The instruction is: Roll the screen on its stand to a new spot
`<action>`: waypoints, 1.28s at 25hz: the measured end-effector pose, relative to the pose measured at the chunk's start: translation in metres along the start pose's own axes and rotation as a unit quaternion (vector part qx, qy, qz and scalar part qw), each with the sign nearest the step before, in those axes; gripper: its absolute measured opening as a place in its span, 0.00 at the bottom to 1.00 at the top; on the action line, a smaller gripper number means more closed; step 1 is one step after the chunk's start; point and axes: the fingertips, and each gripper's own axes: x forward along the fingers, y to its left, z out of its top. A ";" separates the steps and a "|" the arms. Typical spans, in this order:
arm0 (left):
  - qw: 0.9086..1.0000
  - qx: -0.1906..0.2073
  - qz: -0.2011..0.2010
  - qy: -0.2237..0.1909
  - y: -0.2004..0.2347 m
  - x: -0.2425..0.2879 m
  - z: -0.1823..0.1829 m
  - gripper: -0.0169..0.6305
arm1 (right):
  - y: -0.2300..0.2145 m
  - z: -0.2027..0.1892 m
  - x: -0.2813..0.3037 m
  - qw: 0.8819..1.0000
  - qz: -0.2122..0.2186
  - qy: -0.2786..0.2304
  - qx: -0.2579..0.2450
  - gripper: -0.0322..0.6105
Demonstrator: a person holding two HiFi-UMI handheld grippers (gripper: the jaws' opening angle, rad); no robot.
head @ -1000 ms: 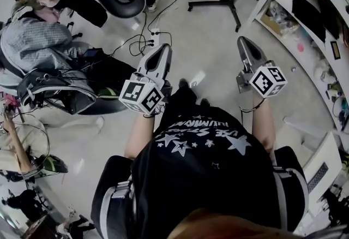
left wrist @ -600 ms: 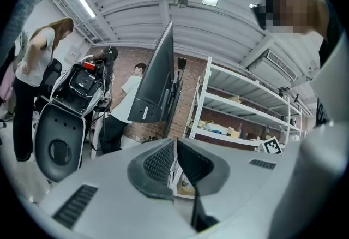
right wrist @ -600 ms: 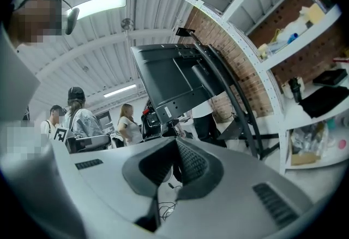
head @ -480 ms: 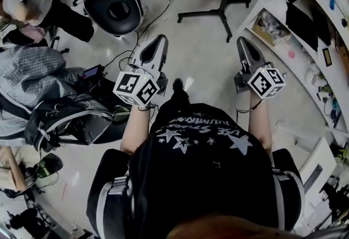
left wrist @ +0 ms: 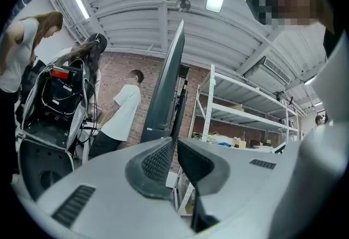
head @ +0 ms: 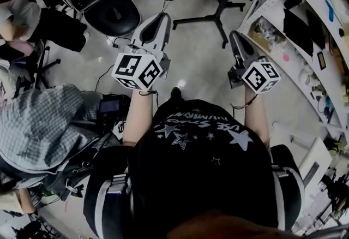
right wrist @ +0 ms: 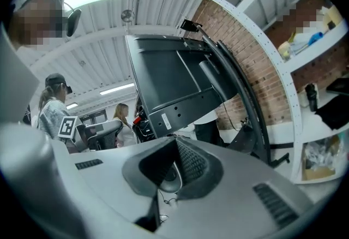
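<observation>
Both left gripper (head: 162, 17) and right gripper (head: 235, 36), fingers closed empty, face the tall upright screen (left wrist: 166, 96).

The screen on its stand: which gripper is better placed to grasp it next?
Probably the right gripper: in the head view its tip is nearer the legs of the stand, and its own view faces the back of the screen. It is shut and empty, so it must open first.
</observation>
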 end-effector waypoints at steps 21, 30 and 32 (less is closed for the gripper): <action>0.999 0.039 -0.035 0.007 0.052 0.132 0.021 0.52 | -0.097 0.045 0.134 1.000 0.002 -0.010 0.013 0.06; 0.994 0.102 -0.029 -0.036 0.051 0.143 0.095 0.55 | -0.108 0.080 0.178 0.999 0.011 -0.033 0.006 0.06; 0.994 0.103 -0.023 -0.032 0.049 0.155 0.098 0.54 | -0.120 0.084 0.183 0.999 0.014 -0.037 0.011 0.06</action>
